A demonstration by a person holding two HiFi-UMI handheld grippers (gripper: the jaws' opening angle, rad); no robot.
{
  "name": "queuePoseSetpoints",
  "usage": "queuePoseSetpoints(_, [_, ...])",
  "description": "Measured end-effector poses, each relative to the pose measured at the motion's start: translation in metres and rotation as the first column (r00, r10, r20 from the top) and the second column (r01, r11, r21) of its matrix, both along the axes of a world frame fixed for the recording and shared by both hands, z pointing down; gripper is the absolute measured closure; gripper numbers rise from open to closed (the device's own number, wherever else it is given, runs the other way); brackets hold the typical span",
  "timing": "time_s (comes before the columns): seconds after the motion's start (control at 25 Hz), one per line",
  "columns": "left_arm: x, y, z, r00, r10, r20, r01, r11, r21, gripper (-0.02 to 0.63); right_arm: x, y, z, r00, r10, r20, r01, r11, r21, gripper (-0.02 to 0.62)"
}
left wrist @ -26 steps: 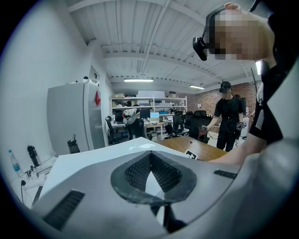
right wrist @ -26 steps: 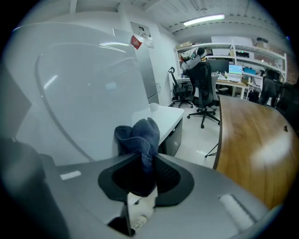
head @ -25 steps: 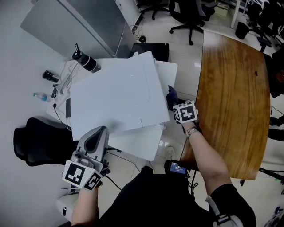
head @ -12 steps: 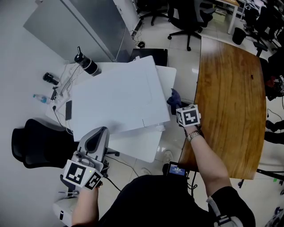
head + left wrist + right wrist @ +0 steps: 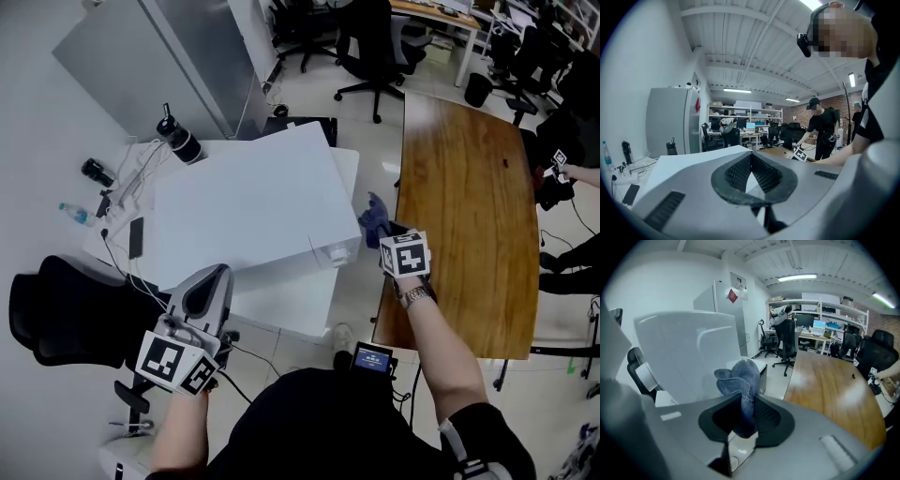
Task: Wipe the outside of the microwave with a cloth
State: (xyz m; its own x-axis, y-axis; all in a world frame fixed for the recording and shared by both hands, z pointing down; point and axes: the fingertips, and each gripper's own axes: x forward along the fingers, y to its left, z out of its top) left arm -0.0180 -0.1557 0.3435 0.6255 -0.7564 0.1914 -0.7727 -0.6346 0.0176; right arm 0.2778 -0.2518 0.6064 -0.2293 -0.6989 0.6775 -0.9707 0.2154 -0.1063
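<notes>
Beside the microwave [image 5: 244, 206], the cloth [image 5: 373, 216] was clamped thinly in the fingers [image 5: 765, 414] of the right gripper [image 5: 743, 418] and could be dragged loose by wiping friction; the left gripper [image 5: 750, 171] was closed empty.

White microwave [image 5: 239, 202], dark blue cloth [image 5: 374, 217], glossy brown wood-grain table [image 5: 469, 197], black chair [image 5: 61, 309], pale floor [image 5: 361, 117].

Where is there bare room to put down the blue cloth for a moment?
The wooden table, right of the microwave, is bare almost everywhere: the widest free patch. The microwave's flat top is bare too. Crowded: the white table's strip left of the microwave, with a black flask, water bottle, phone and cables.
</notes>
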Motion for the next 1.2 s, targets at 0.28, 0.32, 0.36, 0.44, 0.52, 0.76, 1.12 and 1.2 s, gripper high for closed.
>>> queuePoseSetpoints(0.28, [-0.029, 0.027, -0.003, 0.997, 0.015, -0.069, -0.014, 1.000, 0.023, 0.601, -0.005, 0.051, -0.052, 0.999, 0.047, -0.020, -0.045, 0.995, 0.085, 0.518])
queuePoseSetpoints(0.32, [-0.035, 0.031, -0.005, 0.997, 0.013, -0.076, -0.011, 1.000, 0.024, 0.601, -0.009, 0.059, -0.061, 0.999, 0.051, -0.019, -0.049, 0.994, 0.101, 0.518])
queuePoseSetpoints(0.36, [-0.041, 0.035, -0.006, 0.996, 0.011, -0.084, -0.009, 1.000, 0.026, 0.601, -0.014, 0.067, -0.070, 0.998, 0.054, -0.018, -0.052, 0.992, 0.117, 0.518])
queuePoseSetpoints(0.44, [-0.053, 0.043, -0.007, 0.995, 0.007, -0.098, -0.004, 1.000, 0.030, 0.601, -0.025, 0.084, -0.087, 0.998, 0.060, -0.012, -0.058, 0.987, 0.148, 0.518])
queuePoseSetpoints(0.52, [-0.066, 0.051, -0.006, 0.994, 0.000, -0.111, 0.004, 1.000, 0.030, 0.601, -0.040, 0.102, -0.099, 0.998, 0.063, -0.002, -0.061, 0.982, 0.178, 0.518])
queuePoseSetpoints(0.76, [-0.099, 0.078, -0.001, 0.991, -0.010, -0.130, 0.014, 0.999, 0.032, 0.601, -0.114, 0.147, -0.115, 1.000, -0.022, 0.001, 0.021, 0.973, 0.229, 0.519])
queuePoseSetpoints(1.12, [-0.163, 0.117, 0.006, 0.988, -0.075, -0.138, 0.079, 0.996, 0.031, 0.601, -0.252, 0.171, -0.114, 0.972, -0.233, -0.029, 0.232, 0.933, 0.277, 0.520])
queuePoseSetpoints(1.2, [-0.177, 0.124, 0.007, 0.986, -0.094, -0.136, 0.100, 0.995, 0.031, 0.601, -0.282, 0.172, -0.114, 0.961, -0.276, -0.032, 0.273, 0.917, 0.290, 0.519])
